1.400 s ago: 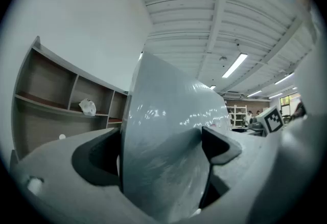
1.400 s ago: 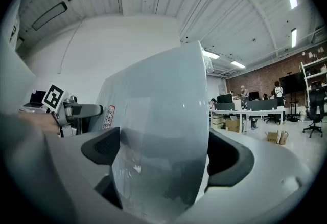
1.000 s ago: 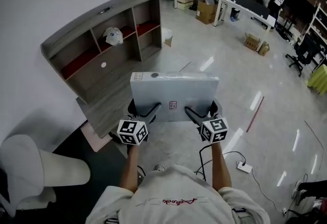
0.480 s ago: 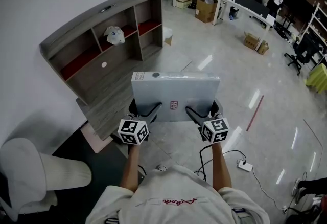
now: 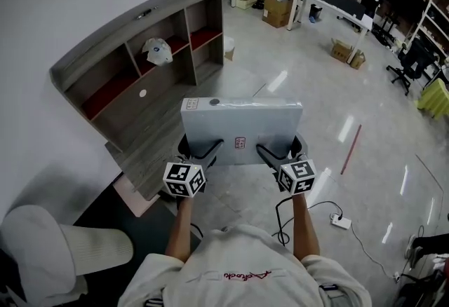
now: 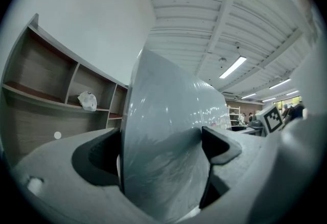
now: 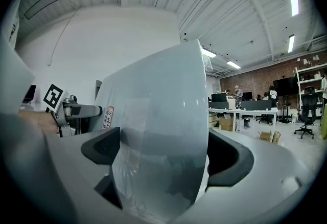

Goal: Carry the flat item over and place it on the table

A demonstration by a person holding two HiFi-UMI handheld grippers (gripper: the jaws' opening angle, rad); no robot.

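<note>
Grey polished floor [image 5: 316,109] fills most of the head view, with strip-light reflections on it.

Wood-grain desk with a shelf hutch [image 5: 133,22] stands against the white wall, upper left. Its compartments are lined red at the bottom.

Pale ribbed chair [image 5: 63,246] sits at lower left, near the desk's near end.

Flat item [image 5: 240,120]: a thin grey box in glossy film. It is held off the ground in front of the person, broad face up, and rests on no surface. In the head view its left part overlaps the desk's right edge. I cannot tell how high above the desk it is.

Left gripper [image 5: 201,150]: clamped on the box's near edge, left of centre. Its own view shows the box edge filling the gap, with both jaws against it.

Right gripper [image 5: 276,151]: same near edge, right of centre. Its jaws are closed onto the box in the same way.

White crumpled bundle [image 5: 156,50] lies in a middle hutch compartment.

White power strip [image 5: 342,221] lies on the floor at the person's right, with a cable attached.

Small red-printed label [image 5: 239,144] sits on the box's near edge, between the two grippers.
</note>
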